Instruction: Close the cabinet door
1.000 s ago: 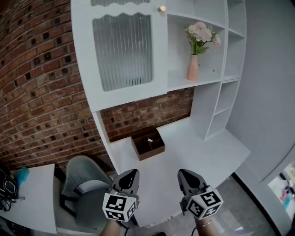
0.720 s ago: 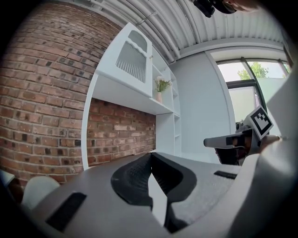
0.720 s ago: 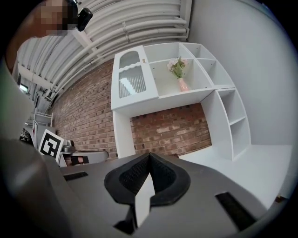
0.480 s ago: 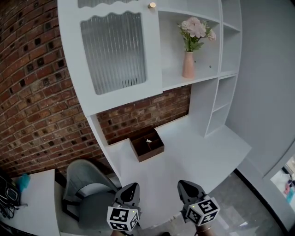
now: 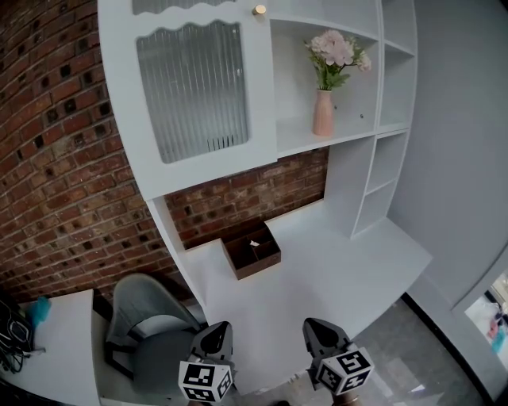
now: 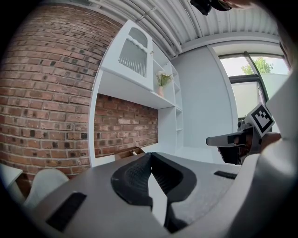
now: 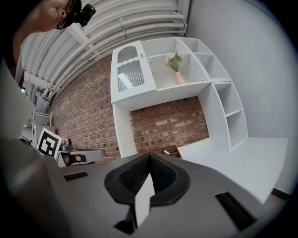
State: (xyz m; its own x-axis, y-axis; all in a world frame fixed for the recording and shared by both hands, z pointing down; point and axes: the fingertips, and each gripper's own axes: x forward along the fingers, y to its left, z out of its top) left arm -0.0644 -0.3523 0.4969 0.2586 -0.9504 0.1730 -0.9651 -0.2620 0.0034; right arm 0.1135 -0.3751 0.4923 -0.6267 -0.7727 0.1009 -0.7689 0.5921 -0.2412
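Each of the two hand-held tongs carries a cube printed with black-and-white square markers, the left cube and the right cube both at the bottom edge of the head view. The white-framed cabinet door with a ribbed glass panel sits high on the white shelf unit and looks flush with its front, a small round gold knob at the door's upper right corner. On the open shelf just right of the door stands a slim pink vase, upright, holding pale pink flowers with green stems. Below the door, on the white bench, lies an open brown wooden box with a divider and a small white scrap inside; what the scrap is cannot be told. Lower left of the door a grey padded chair stands against the red brick wall. Well below the door, over the bench's near edge, the left tongs and the right tongs are held side by side, apart from each other, pointing roughly level toward the shelf unit. In each gripper view the ribbed black pads meet at the tips with nothing between them, so both tongs are closed and empty, touching neither door nor bench.
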